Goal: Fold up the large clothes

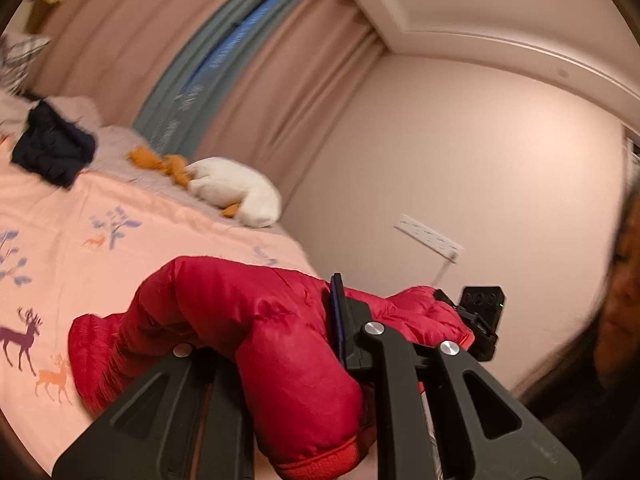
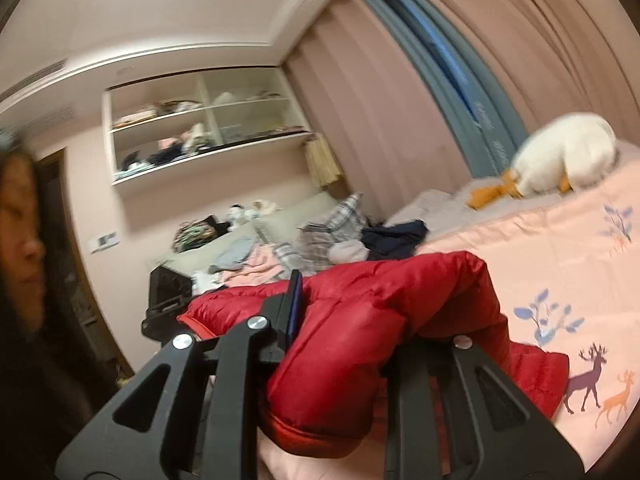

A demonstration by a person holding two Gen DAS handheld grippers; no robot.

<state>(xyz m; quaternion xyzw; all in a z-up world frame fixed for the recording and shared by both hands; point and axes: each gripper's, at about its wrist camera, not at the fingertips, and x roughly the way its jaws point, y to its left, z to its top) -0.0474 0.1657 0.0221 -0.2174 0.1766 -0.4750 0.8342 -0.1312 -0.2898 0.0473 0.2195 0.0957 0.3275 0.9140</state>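
Observation:
A red puffer jacket (image 1: 256,320) is held up over a pink bedspread with deer prints (image 1: 60,240). My left gripper (image 1: 276,344) is shut on a thick fold of the red jacket, a cuff hanging below it. The other gripper (image 1: 480,320) shows past the jacket at the right of the left wrist view. In the right wrist view my right gripper (image 2: 360,328) is shut on the red jacket (image 2: 380,312) too, with a padded fold bulging between its fingers. The far fingertip of each gripper is hidden by the fabric.
A white plush goose with orange feet (image 1: 236,190) lies at the bed's far edge by the curtains. A dark navy garment (image 1: 52,148) and a pile of mixed clothes (image 2: 304,244) lie at the head. A black case (image 2: 168,292) and wall shelves (image 2: 208,124) are beyond. The person's face (image 2: 20,240) is close.

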